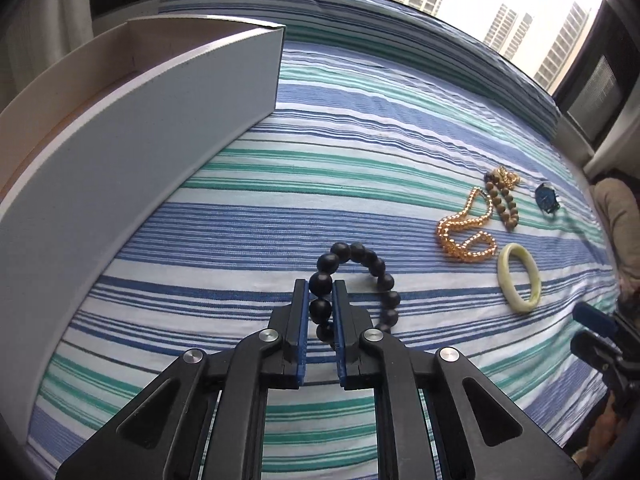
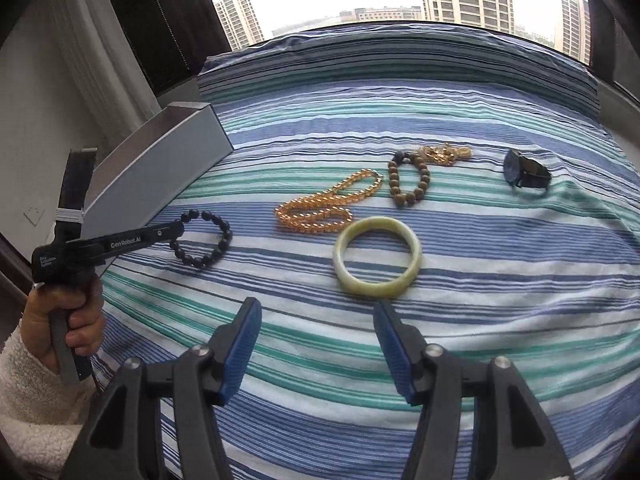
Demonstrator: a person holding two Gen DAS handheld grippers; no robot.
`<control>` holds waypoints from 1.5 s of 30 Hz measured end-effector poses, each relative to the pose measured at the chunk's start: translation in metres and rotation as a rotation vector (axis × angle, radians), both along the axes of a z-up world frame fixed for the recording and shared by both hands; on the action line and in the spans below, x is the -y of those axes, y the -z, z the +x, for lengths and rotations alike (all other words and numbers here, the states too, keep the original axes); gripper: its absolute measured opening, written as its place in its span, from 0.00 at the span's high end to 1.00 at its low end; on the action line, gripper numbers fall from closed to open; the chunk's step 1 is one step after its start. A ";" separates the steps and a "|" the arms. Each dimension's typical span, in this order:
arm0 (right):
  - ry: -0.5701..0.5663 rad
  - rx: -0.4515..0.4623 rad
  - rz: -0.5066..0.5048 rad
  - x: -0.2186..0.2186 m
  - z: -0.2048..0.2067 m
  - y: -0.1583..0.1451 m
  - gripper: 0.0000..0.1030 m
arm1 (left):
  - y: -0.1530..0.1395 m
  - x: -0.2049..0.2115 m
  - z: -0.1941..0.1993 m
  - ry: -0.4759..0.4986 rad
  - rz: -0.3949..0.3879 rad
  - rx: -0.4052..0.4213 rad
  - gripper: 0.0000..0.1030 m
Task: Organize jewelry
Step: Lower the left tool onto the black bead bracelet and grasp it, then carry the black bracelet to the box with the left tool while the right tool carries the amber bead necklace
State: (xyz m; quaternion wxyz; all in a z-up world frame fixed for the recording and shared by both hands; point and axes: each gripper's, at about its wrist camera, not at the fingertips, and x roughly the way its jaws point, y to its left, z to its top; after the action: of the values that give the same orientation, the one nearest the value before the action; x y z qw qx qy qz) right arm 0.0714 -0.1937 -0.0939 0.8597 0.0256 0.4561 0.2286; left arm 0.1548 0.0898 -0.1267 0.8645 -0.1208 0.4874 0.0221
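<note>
Through my left tongs (image 1: pixel 321 292), the pads are pinched on the black bead bracelet (image 1: pixel 356 288), its loop trailing rightward; the grey box (image 1: pixel 160 152) stands just left, probably its destination.

Through my right tongs (image 2: pixel 316 312), the jaws gape wide, empty, the jade bangle (image 2: pixel 378 258) just ahead, likely next.

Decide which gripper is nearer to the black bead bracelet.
Left. The left gripper is shut on the black bead bracelet. The right gripper is open, apart from it, in front of the green bangle.
</note>
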 end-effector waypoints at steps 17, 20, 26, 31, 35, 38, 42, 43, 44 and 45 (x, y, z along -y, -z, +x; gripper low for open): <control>-0.238 0.017 -0.298 -0.118 0.105 0.053 0.92 | -0.003 -0.029 -0.053 -0.028 -0.052 -0.015 0.91; -0.192 -0.003 -0.189 -0.097 0.103 0.029 0.92 | -0.014 -0.030 -0.056 -0.014 -0.063 0.003 0.91; -0.181 -0.015 0.007 -0.066 0.095 -0.035 0.92 | -0.055 -0.033 -0.065 0.019 -0.075 0.067 0.91; -0.218 0.009 0.105 -0.069 0.085 -0.086 0.92 | -0.099 -0.050 -0.076 0.010 -0.099 0.125 0.91; -0.266 0.066 0.168 -0.091 0.079 -0.133 0.92 | -0.140 -0.075 -0.088 -0.010 -0.106 0.173 0.91; -0.316 0.117 0.210 -0.113 0.075 -0.174 0.92 | -0.175 -0.102 -0.094 -0.041 -0.108 0.209 0.91; -0.394 0.184 0.246 -0.156 0.080 -0.229 0.92 | -0.214 -0.143 -0.096 -0.101 -0.060 0.248 0.91; -0.412 0.206 0.244 -0.168 0.083 -0.241 0.92 | -0.219 -0.154 -0.096 -0.121 -0.049 0.250 0.91; -0.425 0.228 0.237 -0.180 0.086 -0.251 0.92 | -0.224 -0.165 -0.095 -0.141 -0.035 0.250 0.91; -0.434 0.248 0.234 -0.192 0.089 -0.260 0.92 | -0.227 -0.175 -0.093 -0.160 -0.017 0.247 0.91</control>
State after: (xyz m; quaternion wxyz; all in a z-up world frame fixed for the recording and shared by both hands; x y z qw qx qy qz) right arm 0.1608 -0.0012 0.1664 0.8310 -0.0019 0.3128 0.4600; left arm 0.0619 0.2645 0.1005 0.9124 -0.1683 0.3661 0.0717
